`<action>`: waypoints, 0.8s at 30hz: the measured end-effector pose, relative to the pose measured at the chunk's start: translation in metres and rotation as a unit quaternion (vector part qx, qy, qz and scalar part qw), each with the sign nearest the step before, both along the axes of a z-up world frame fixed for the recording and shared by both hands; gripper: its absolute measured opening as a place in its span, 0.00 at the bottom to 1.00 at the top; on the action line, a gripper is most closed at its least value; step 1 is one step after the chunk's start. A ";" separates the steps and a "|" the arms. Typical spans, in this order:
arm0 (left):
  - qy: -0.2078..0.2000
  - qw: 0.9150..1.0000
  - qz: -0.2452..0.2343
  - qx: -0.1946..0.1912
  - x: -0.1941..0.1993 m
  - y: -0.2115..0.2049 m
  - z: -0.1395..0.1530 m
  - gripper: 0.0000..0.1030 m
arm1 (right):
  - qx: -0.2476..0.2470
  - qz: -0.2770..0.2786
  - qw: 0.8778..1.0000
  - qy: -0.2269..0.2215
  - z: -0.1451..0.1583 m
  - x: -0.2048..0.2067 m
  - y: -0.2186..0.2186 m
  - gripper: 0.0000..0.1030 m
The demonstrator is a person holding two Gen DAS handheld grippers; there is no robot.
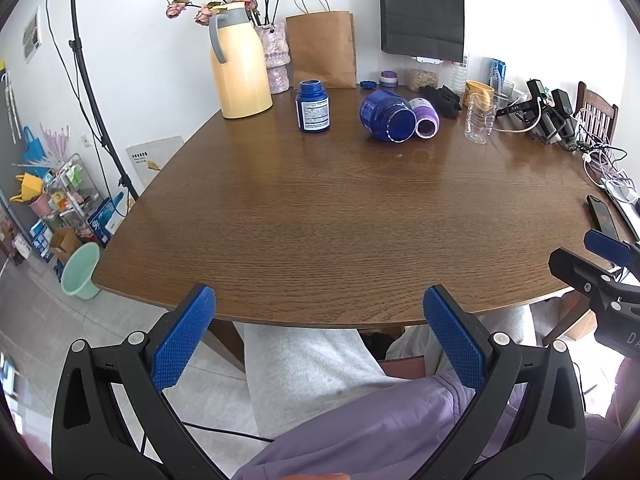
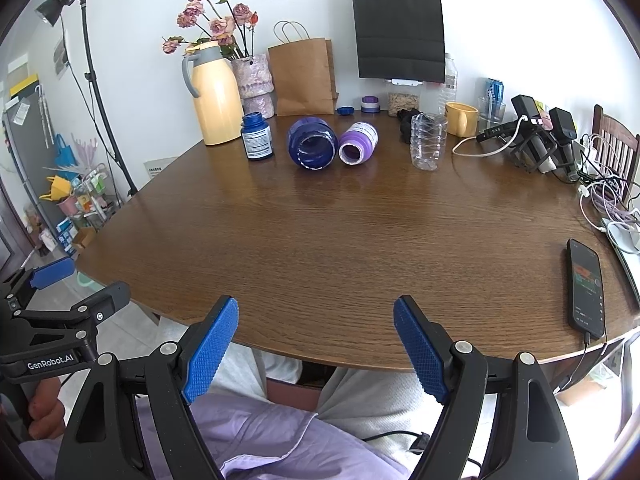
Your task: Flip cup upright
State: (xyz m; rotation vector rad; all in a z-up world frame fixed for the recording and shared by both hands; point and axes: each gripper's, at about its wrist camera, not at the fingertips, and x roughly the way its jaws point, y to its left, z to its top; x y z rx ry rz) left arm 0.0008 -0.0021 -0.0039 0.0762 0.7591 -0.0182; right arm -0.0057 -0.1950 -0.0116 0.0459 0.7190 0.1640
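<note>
The left claw's black frame, seen at the left edge of the right wrist view, carries the white lettering "GenRobot.AI". The upright blue bottle (image 2: 257, 137) has a white label with small print that cannot be read. The purple bottle (image 2: 359, 143) also bears a pale label, illegible. The phone (image 2: 586, 288) lies face up near the table's right edge with its screen lit, a cable plugged into its near end; the screen text is too small to read.

The left claw (image 1: 319, 336) is held low at the near edge of the table (image 1: 340, 216), over the person's lap, its blue pads spread wide with nothing between them. The right claw (image 2: 316, 346) sits just beside it in the same pose, also spread wide and empty. Both point forward across the table.

The clear ribbed cup (image 2: 428, 141) stands mouth down on the far right part of the table, well apart from both claws, with a yellow mug (image 2: 462, 119) just behind it. To its left the large blue jar (image 2: 311, 148) and the purple bottle lie on their sides, mouths toward the cameras, touching or nearly so. A yellow thermos (image 2: 212, 92) stands at the far left.
</note>
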 end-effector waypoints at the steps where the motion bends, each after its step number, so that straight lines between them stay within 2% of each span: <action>1: 0.000 1.000 0.000 0.000 0.000 0.000 0.000 1.00 | 0.000 0.000 1.000 0.000 0.001 0.000 0.000 0.81; 24: 0.002 1.000 -0.003 0.001 0.002 -0.002 -0.001 1.00 | 0.004 -0.003 1.000 -0.004 0.005 -0.001 -0.001 0.81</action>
